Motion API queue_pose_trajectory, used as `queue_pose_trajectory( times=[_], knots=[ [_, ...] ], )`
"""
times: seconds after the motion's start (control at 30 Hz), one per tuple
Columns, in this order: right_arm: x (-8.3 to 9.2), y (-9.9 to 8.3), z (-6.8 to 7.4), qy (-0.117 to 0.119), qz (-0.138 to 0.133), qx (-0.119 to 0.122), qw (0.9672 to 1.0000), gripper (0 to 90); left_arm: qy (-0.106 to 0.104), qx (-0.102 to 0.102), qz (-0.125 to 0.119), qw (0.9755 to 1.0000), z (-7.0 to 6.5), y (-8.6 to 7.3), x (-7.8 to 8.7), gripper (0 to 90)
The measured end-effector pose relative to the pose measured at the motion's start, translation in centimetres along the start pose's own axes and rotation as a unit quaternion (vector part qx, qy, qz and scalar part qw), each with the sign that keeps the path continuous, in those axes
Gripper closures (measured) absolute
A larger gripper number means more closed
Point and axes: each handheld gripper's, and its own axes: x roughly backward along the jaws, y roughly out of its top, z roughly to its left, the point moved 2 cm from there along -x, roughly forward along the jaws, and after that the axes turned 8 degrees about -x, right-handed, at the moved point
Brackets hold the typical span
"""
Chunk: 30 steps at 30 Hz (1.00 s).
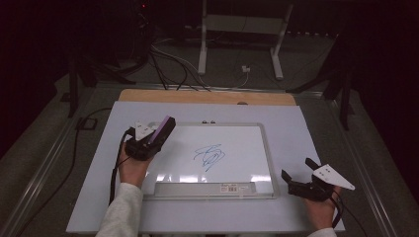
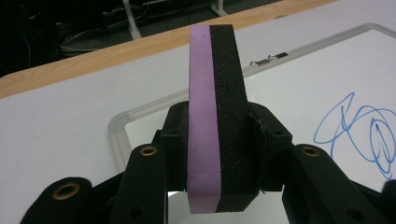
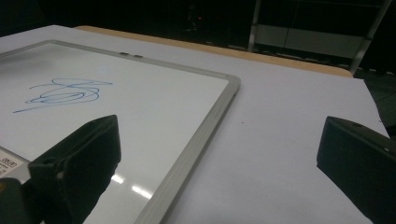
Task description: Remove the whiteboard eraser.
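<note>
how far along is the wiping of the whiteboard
Done: the left hand-held gripper is shut on the eraser, held above the whiteboard at its left edge. Left: the blue scribble looks untouched, so wiping has not begun. The right hand-held gripper rests open beside the board.

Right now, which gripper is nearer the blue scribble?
Left. The left gripper, holding the eraser, hangs over the whiteboard's left edge, beside the blue scribble. The right gripper sits off the board's right side, jaws open.
</note>
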Motion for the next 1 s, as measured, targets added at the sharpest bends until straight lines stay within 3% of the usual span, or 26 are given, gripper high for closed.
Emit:
queue_pose_trajectory(
  times=[1.0],
  knots=[
    [0.0,0.0,0.0,-0.001,0.0,0.003,1.0,0.4,-0.014,-0.034,0.015,0.9992,-3.4,-0.5,-1.4,64.3]
  ],
)
